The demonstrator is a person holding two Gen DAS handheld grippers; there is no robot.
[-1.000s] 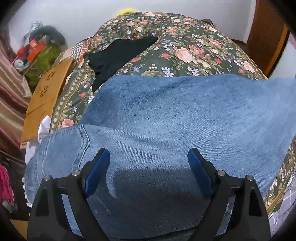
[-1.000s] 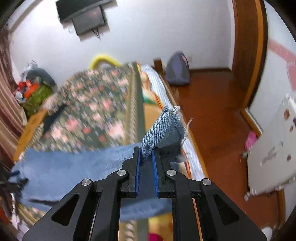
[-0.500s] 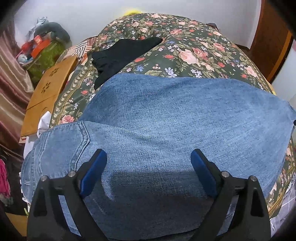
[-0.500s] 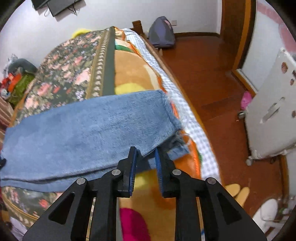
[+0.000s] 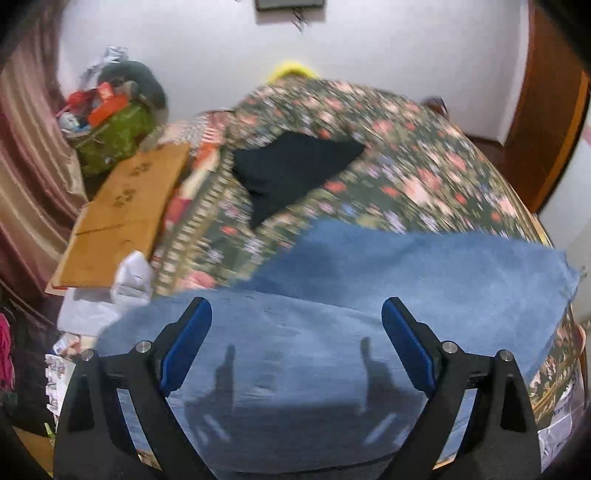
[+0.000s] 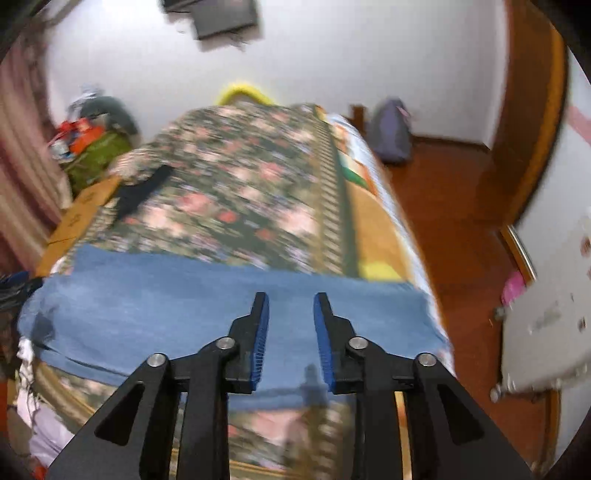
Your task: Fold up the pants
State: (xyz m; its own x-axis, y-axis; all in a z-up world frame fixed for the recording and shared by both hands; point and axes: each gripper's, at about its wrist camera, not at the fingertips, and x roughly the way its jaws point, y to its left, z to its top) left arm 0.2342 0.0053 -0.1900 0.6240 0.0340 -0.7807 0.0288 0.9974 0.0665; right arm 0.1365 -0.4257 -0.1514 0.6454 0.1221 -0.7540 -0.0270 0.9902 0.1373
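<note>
My left tongs (image 5: pixel 297 334) are spread wide above soft blue denim pants (image 5: pixel 388 295), which lie flat across the near end of the floral-quilted bed (image 5: pixel 424 177). My right tongs (image 6: pixel 290 325) are parted too, pinching nothing, over the pants' long leg.

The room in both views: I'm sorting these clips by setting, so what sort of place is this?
Most likely a home bedroom. Blue jeans lie spread across a bed with a floral bedspread; a wall-mounted screen hangs above, and a backpack sits on the wooden floor beside the bed.
</note>
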